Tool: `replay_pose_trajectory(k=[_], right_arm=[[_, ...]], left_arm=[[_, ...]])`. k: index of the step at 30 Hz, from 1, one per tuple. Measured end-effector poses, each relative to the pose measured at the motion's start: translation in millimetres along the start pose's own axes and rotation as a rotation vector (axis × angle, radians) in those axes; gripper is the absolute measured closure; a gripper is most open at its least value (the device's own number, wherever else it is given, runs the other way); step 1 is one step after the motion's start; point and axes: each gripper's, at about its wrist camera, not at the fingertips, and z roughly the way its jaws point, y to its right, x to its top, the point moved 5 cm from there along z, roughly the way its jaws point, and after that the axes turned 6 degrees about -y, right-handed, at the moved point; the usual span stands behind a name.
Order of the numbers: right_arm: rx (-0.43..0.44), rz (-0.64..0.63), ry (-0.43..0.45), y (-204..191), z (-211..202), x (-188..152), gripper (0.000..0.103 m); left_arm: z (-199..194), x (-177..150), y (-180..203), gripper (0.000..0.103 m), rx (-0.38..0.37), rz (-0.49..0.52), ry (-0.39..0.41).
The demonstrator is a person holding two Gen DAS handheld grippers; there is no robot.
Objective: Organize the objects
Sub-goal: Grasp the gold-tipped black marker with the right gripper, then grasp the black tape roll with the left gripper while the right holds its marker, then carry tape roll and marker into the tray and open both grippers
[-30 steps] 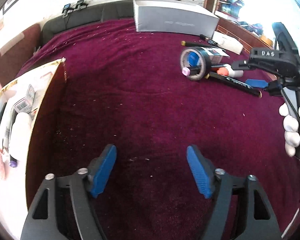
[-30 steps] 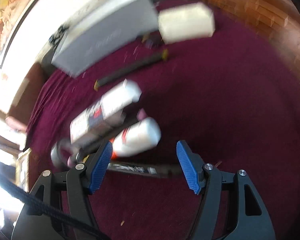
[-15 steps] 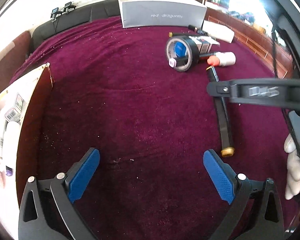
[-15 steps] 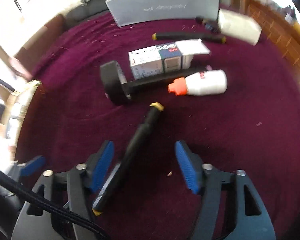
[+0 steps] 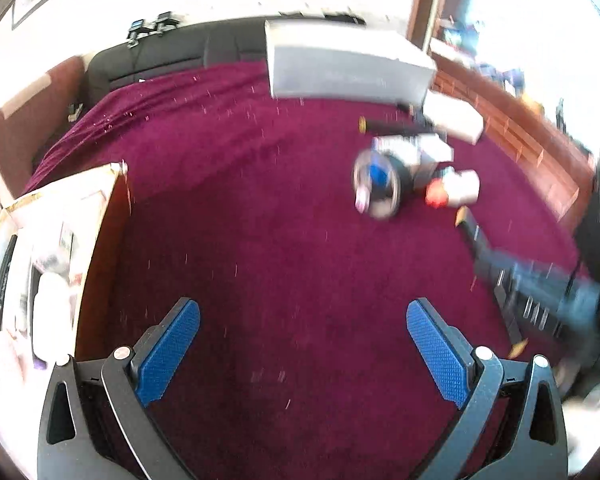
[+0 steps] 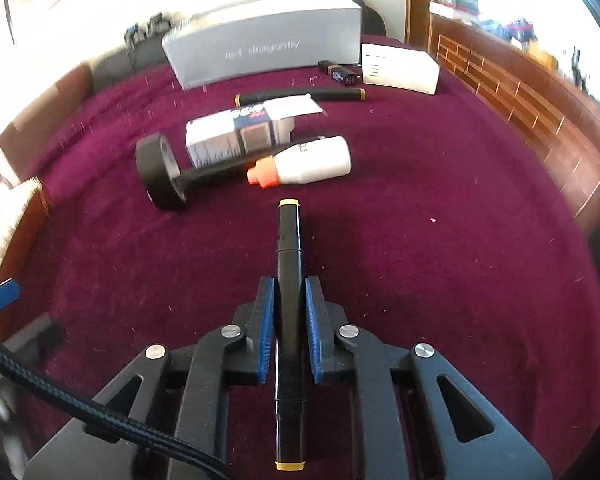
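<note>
Left gripper (image 5: 303, 338) hovered with jaws released, empty, over the maroon velvet cloth (image 5: 260, 208). Beside the open tan cardboard box (image 5: 104, 200) at far left. Right gripper (image 6: 289, 312) clenched on the black marker with yellow end caps (image 6: 289, 248), long axis running straight ahead between the jaws, nearer this hand. Beyond: white bottle with orange cap (image 6: 304, 162), grey long carton (image 6: 264, 52) with blurred lettering, possibly "dragonfly".

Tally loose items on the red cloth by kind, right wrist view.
Markers: 2, one in the right claw, one far back
Boxes: 3, grey, white, small
Tape roll: 1
Bottle: 1
Small black object: 1
Total: 8
</note>
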Motion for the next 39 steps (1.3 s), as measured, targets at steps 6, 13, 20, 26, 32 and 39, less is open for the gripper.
replay_pose_trajectory(k=[6,13,20,26,32,39], right_arm=[[0.090,0.065,0.001,11.7,1.5,3.6,0.091],[0.123,0.085,0.000,8.2,6.6,2.8,0.091],[0.141,0.097,0.001,10.3,5.1,1.4,0.091],[0.139,0.097,0.005,9.7,5.0,0.6,0.091],[0.108,0.072,-0.002,5.0,5.2,0.9,0.090],[0.124,0.061,-0.044,-7.6,-2.0,-11.8,0.091]], left_arm=[[7.5,41.7,17.9,0.002,-0.065,-0.049,0.069],[45.4,64.7,39.5,0.002,0.016,-0.018,0.084],[71.2,69.8,52.5,0.088,-0.023,0.036,0.008],[47.2,60.1,31.9,0.089,-0.059,0.000,0.022],[0.0,48.5,6.4,0.089,-0.069,-0.027,0.094],[-53.6,22.4,-25.1,0.089,-0.069,-0.023,0.185]])
